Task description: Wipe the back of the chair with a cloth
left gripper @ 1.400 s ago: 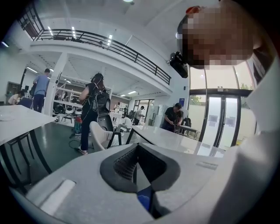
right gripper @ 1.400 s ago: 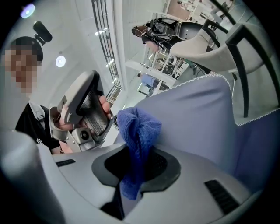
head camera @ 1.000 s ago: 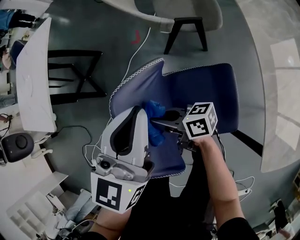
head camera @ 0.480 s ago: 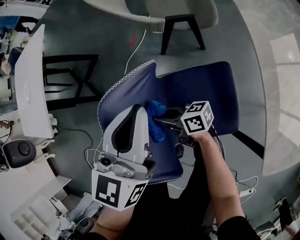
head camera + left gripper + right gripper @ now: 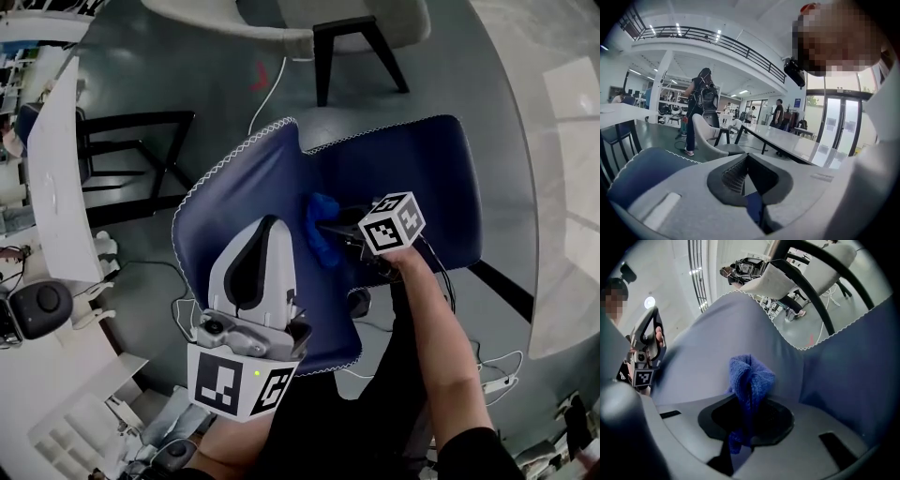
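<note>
A dark blue chair (image 5: pixel 422 173) with white stitched edges lies below me, its back (image 5: pixel 234 206) spreading to the left. My right gripper (image 5: pixel 330 228) is shut on a folded blue cloth (image 5: pixel 321 234) and presses it against the chair near the fold between back and seat. In the right gripper view the cloth (image 5: pixel 750 376) sticks up from between the jaws, in front of the chair back (image 5: pixel 708 343). My left gripper (image 5: pixel 267 227) hovers over the back, jaws shut with nothing in them. The left gripper view shows its closed jaws and the chair (image 5: pixel 642 171) at lower left.
A white table (image 5: pixel 56 169) and a black chair frame (image 5: pixel 141 150) stand at the left. A beige chair (image 5: pixel 281 33) sits at the top. Cables (image 5: pixel 267 98) trail over the grey floor. A long table (image 5: pixel 787 140) and people (image 5: pixel 701 103) are in the hall beyond.
The right gripper has slid the cloth along the chair, farther from the back's stitched left edge. The left gripper has stayed almost where it was.
</note>
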